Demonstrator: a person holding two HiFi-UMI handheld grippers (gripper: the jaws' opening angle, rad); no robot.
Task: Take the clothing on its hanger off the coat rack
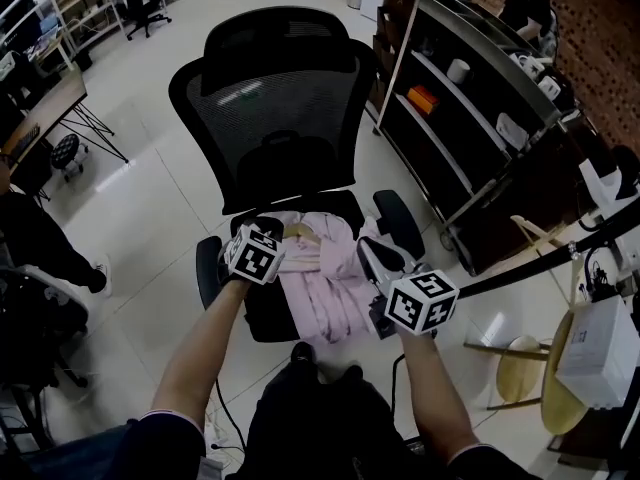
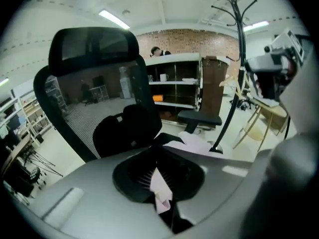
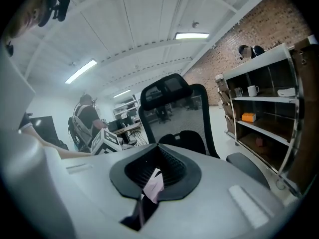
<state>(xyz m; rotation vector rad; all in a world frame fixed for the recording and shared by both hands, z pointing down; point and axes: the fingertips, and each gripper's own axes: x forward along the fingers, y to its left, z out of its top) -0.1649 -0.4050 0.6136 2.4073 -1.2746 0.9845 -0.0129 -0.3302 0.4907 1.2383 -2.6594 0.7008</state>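
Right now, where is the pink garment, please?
Head view, centre: the pink garment drapes over the office chair seat, pinched by the left gripper and right gripper.

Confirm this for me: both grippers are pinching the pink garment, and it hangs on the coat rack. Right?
Not quite. The pink garment does not hang on the coat rack. It lies on the seat of the office chair, as the head view shows. The rest holds: the left gripper and the right gripper each pinch its fabric.
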